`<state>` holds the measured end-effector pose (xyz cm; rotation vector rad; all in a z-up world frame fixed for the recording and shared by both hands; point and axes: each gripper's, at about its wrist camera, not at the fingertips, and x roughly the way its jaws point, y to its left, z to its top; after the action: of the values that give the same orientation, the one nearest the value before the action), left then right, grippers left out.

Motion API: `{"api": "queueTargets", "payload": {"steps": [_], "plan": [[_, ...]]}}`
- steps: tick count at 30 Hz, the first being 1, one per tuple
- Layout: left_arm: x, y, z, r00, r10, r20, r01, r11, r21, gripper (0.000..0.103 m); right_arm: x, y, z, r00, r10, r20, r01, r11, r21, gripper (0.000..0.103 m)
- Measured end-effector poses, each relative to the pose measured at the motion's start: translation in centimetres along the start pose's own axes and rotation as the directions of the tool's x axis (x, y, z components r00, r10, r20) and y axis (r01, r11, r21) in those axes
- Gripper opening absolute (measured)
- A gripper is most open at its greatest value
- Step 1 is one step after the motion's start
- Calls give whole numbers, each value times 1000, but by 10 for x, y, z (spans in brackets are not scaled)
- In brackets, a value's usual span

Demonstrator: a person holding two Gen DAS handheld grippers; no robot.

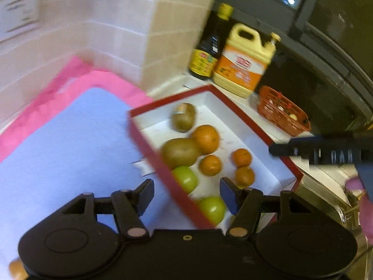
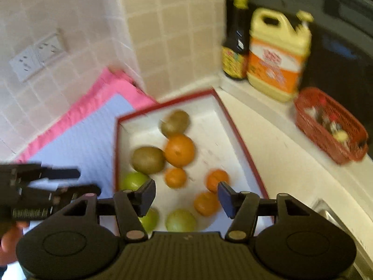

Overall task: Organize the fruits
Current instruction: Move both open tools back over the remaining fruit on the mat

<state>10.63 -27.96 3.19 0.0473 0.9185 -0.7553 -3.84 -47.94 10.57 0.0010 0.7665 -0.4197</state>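
**Hovering over the fruit box**

Sitting on the pale counter (image 2: 275, 140), a red-rimmed box (image 2: 237, 128) holds kiwis (image 2: 148, 159), oranges (image 2: 179, 150) and green apples (image 2: 180, 220). Behind stand a yellow jug (image 2: 278, 53), a dark sauce bottle (image 2: 235, 39) and a red basket (image 2: 331, 126). The left gripper (image 1: 186, 197) and right gripper (image 2: 186, 198) both gape empty.

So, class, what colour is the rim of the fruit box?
Red, on the fruit box; clearest in the right wrist view.

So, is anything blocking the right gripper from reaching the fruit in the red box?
Nothing visible does. The right gripper hangs open above the red box, which has no lid, and the oranges, kiwis and green apples lie uncovered below it. The left gripper is off to the side, over the blue mat.
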Motion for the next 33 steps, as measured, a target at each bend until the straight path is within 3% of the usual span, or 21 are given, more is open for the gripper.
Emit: {"api": "queueTargets", "payload": {"steps": [5, 8, 13, 19, 24, 27, 33], "plan": [[-61, 53, -34, 993, 105, 54, -99, 990, -96, 74, -5, 56, 17, 995, 89, 35, -87, 994, -64, 65], [-98, 95, -57, 981, 185, 61, -172, 970, -172, 74, -1, 97, 20, 989, 141, 34, -137, 984, -113, 65], [-159, 162, -99, 943, 327, 60, -296, 908, -296, 74, 3, 162, 19, 978, 208, 12, -202, 960, -193, 66], [-209, 219, -157, 905, 424, 35, -370, 824, -428, 74, 7, 228, 14, 964, 264, -13, -259, 935, -242, 69], [-229, 244, -198, 896, 444, 13, -375, 771, -514, 74, 27, 277, 2, 947, 316, -64, -322, 913, -249, 69], [-234, 252, -215, 901, 434, 13, -363, 769, -527, 74, 47, 299, -10, 935, 337, -107, -353, 908, -226, 69], [-216, 255, -242, 926, 377, -20, -340, 809, -480, 75, 102, 331, -45, 926, 292, -239, -343, 916, -209, 69]]}}
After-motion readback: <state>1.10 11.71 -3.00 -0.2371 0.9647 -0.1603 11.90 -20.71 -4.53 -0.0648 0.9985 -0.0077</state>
